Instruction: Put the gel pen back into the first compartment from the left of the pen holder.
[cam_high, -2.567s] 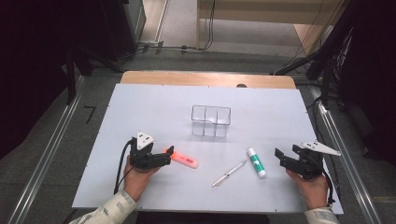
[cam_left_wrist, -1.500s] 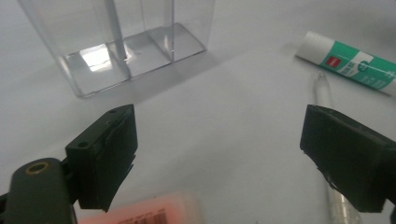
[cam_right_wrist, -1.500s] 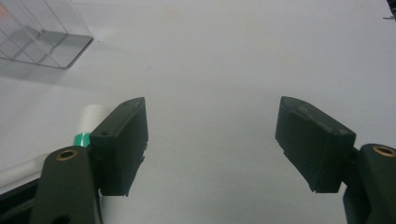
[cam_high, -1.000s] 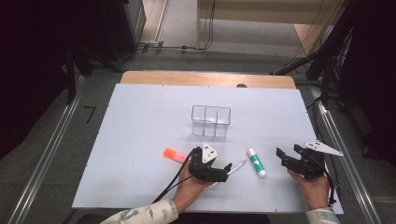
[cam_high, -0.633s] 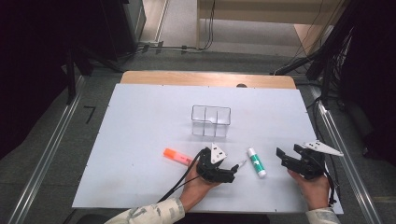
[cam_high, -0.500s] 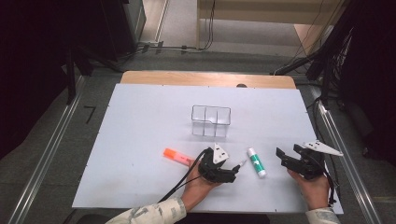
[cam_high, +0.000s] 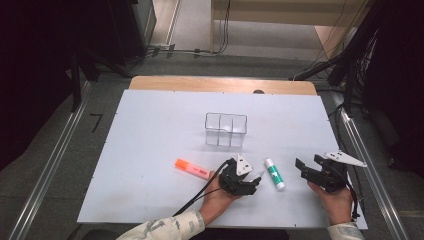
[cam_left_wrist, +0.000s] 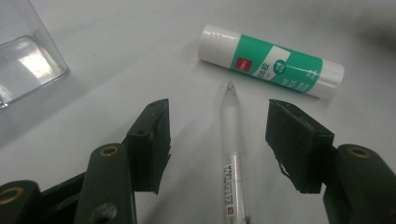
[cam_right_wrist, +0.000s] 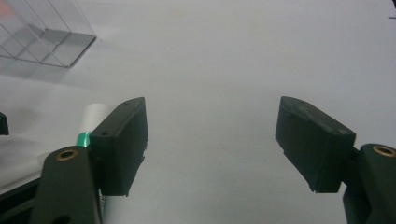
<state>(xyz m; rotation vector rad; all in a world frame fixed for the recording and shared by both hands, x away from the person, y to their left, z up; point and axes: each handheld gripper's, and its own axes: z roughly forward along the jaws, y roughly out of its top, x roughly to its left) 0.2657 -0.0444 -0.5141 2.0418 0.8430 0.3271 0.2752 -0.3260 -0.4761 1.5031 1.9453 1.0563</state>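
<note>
White board on a table, dark room behind — a pen pickup looks under way.

Left gripper (cam_left_wrist: 219, 140) is spread, its jaws on either side of the clear pen (cam_left_wrist: 235, 154), whose tip lies just short of the glue stick (cam_left_wrist: 271, 67). Judging by this, the next move is to pinch the barrel squarely — perhaps for the clear bin (cam_high: 226, 129). Right gripper (cam_right_wrist: 212, 144) hangs spread over bare board.

Clear plastic pen (cam_left_wrist: 232, 140), glossy glue stick (cam_left_wrist: 271, 67), matt white table (cam_high: 150, 130)
</note>
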